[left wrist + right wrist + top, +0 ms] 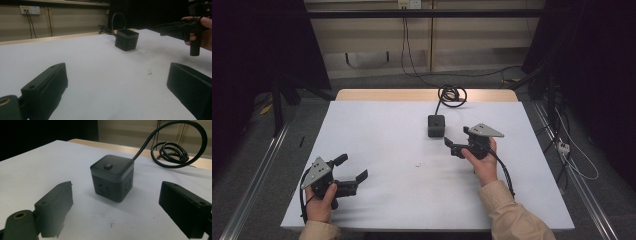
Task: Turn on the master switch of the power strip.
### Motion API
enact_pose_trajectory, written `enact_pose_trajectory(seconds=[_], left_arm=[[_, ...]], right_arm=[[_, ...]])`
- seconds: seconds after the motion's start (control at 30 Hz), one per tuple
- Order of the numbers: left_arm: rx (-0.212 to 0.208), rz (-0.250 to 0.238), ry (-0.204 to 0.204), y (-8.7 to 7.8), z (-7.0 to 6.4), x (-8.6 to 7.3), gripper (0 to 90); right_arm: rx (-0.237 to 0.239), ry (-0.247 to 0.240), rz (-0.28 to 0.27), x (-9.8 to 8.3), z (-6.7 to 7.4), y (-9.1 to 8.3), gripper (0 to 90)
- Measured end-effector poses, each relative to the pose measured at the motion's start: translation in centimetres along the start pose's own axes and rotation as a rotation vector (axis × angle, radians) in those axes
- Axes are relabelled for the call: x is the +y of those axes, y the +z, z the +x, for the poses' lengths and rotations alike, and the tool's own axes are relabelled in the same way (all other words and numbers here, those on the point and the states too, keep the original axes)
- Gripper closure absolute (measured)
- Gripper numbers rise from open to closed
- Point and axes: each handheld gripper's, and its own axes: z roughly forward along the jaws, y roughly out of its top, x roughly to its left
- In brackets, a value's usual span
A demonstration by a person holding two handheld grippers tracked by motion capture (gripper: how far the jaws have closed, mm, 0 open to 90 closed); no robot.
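Observation:
A black cube-shaped power socket (436, 125) with a button on top stands at the far middle of the white table cover (377, 130). Its black cable (451, 94) coils behind it. My right gripper (456, 135) is open just right of the cube, its jaws aimed at it. In the right gripper view the cube (112, 180) stands a little beyond the two fingers (56, 202), untouched. My left gripper (352, 167) is open near the front left corner, holding nothing. The left gripper view has the cube (126, 40) far off and the right gripper (180, 27) in a hand.
A tiny scrap or mark (418, 164) lies on the sheet between the grippers. The table's wooden far edge (387, 95) shows past the cover. Cables and a white socket strip (563, 146) lie on the floor at the right. Metal rails run along both sides.

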Motion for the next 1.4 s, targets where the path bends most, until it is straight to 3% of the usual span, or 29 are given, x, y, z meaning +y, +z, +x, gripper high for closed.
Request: enact_pose_trajectory(seconds=[0.8,1.4], left_arm=[[-0.006,-0.006,-0.010,0.1,0.1,-0.1,2.9],[-0.008,-0.001,-0.005,0.1,0.2,-0.1,2.9]], right_arm=[[-0.006,-0.020,0.025,1.4,0.2,1.9,13.1],[-0.007,-0.024,0.033,2.2,0.2,2.7,20.2]])
